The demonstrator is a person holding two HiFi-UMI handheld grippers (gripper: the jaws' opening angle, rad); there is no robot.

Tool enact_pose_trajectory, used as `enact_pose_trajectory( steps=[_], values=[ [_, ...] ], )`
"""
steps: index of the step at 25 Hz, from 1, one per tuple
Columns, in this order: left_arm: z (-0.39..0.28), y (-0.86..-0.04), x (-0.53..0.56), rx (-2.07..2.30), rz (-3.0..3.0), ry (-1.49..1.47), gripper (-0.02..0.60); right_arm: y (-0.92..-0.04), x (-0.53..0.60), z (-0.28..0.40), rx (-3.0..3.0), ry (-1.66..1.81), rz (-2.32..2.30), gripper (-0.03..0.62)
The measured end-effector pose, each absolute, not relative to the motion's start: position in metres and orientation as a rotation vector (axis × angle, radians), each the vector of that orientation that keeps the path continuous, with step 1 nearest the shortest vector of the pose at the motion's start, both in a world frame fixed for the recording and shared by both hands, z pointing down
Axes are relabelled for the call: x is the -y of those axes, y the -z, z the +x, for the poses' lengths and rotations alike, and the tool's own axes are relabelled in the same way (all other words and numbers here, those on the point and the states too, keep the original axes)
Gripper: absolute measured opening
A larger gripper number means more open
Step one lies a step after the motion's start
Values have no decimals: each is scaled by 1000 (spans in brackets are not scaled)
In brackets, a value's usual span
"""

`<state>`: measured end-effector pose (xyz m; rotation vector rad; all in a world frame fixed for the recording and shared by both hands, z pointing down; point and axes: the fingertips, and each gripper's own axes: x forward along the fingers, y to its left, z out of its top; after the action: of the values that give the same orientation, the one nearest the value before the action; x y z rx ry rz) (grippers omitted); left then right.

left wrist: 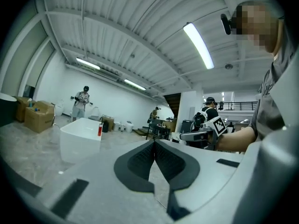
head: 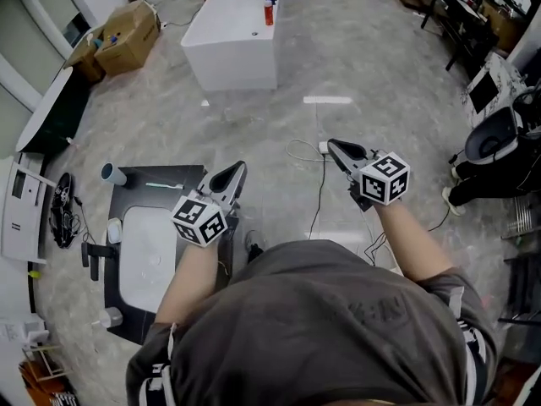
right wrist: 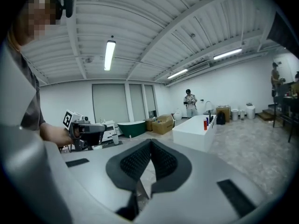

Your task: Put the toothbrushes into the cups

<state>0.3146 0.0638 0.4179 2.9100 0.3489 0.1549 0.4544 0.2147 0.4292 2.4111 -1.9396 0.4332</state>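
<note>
No legible text anywhere; print on shirt point(head: 373, 313) too faint

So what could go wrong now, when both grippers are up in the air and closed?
The cable lies on the floor just ahead of the person, so a step could catch it.
Both the left gripper and the right gripper are shut and empty; reaching the toothbrush like that might just shove it.
A cup sits near the counter's corner and could get knocked off.

a cup point(head: 112, 174) is sitting at the bench's point(head: 173, 173) far left corner; a bathtub point(head: 232, 41) is standing well beyond, a cardboard box point(head: 128, 34) lying to its left.
</note>
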Motion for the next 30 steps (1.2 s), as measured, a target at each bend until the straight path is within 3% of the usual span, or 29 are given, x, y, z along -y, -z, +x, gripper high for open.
enact_pose_trajectory(
  steps=[7,18,23,30],
  values=[
    [351,-418,34,-451,2870,-109,6,-411,-122,477,1881,-406,2418,-8],
    [323,-438,200,-183,2875,-95,6,-410,75,475,2080,-426,2089,-5],
    [274,-454,249,138,2840,-88,6,-439,177,429,2272,-538,1672,38],
    [169,-497,290,547,2763,-121,6,-522,287,312,2274,-614,1109,58]
  ],
)
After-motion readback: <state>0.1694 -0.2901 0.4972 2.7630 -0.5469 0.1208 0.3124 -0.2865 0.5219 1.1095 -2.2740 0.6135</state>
